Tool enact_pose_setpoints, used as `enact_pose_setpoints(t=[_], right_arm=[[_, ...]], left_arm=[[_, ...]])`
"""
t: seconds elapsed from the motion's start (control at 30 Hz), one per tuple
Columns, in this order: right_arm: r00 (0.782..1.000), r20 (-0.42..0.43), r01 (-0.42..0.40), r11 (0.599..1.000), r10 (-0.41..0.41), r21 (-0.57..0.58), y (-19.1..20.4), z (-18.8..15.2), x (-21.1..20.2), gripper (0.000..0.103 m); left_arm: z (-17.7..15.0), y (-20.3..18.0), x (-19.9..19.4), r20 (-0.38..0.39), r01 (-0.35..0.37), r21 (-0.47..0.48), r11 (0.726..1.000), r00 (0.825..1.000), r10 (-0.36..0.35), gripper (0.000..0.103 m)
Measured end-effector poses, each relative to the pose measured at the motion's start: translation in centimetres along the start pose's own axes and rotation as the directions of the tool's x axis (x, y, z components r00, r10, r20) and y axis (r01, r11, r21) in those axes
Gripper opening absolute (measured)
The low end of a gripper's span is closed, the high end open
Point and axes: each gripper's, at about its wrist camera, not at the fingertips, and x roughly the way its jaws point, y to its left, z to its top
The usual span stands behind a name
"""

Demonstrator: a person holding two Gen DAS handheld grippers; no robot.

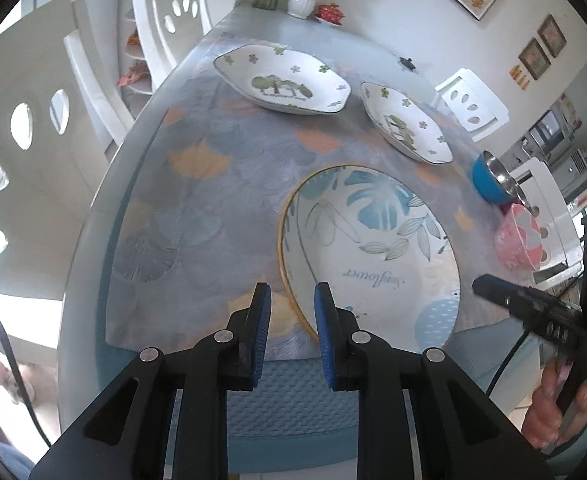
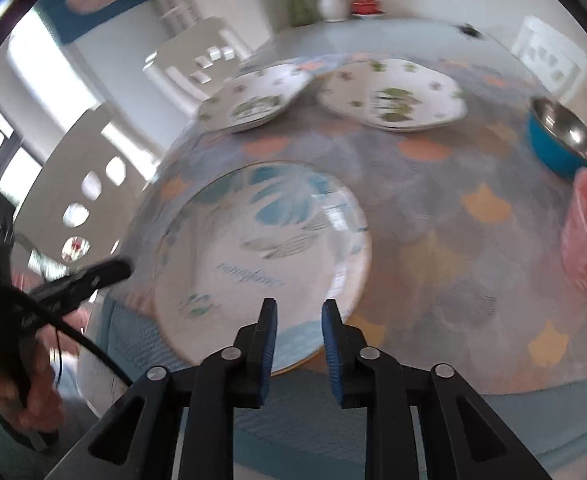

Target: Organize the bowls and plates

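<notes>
Left gripper (image 1: 292, 304): jaws parted, empty, straddling the near rim of the round leaf plate (image 1: 373, 248).
Right gripper (image 2: 298, 316): jaws parted, empty, over the same plate's near edge.
Beyond: two hexagonal tree plates (image 1: 283, 78) (image 1: 407, 122), side by side.
Right edge: blue bowl (image 1: 489, 182) touching pink bowl (image 1: 517, 242), on the patterned tablecloth (image 1: 197, 200).

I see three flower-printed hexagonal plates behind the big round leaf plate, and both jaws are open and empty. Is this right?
Not quite: only two hexagonal plates lie behind the round leaf plate, as the left wrist view shows. The jaws of both grippers are open and empty.
</notes>
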Motion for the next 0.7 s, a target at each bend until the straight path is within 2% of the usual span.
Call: enact_pose_setpoints(t=[0.13,0.23,0.33,0.4,0.43,0.53,0.6,0.7], right_arm=[[1.000,-0.014,0.005,0.999,-0.004,0.038,-1.5,1.5,1.0,0.026],[1.000,-0.010,-0.018,0.999,0.019,0.049,-1.5,2.4,0.8,0.026],[0.999,0.008,-0.037,0.998,0.037,0.042,-1.0,3.0,0.0,0.035],[0.998,0.028,-0.054,0.998,0.053,0.037,-0.4,3.7,-0.8,0.047],[0.997,0.043,-0.068,0.997,0.067,0.032,-0.1,4.3,-1.2,0.053],[0.993,0.075,-0.089,0.996,0.088,0.015,0.8,6.3,-2.0,0.054],[0.989,0.095,-0.117,0.993,0.114,0.019,1.4,8.1,-2.4,0.055],[0.982,0.111,-0.156,0.987,0.150,0.048,2.0,11.0,-2.2,0.056]], left_arm=[[-0.3,0.5,-0.3,-0.020,0.003,-0.020,1.000,1.000,-0.003,0.023],[0.1,0.8,-1.7,0.015,-0.002,-0.036,0.999,1.000,0.002,0.023],[1.0,0.8,-3.2,0.060,-0.001,-0.046,0.999,0.998,0.004,0.023],[2.3,0.8,-4.5,0.105,-0.001,-0.055,0.998,0.994,0.007,0.035],[2.8,0.8,-4.8,0.118,0.000,-0.059,0.998,0.993,0.007,0.037],[5.7,0.6,-5.9,0.169,0.050,-0.049,0.998,0.985,-0.041,0.050],[7.8,0.4,-6.2,0.201,0.057,-0.040,0.998,0.979,-0.047,0.068],[11.3,0.2,-6.1,0.229,0.055,-0.026,0.998,0.972,-0.048,0.069]])
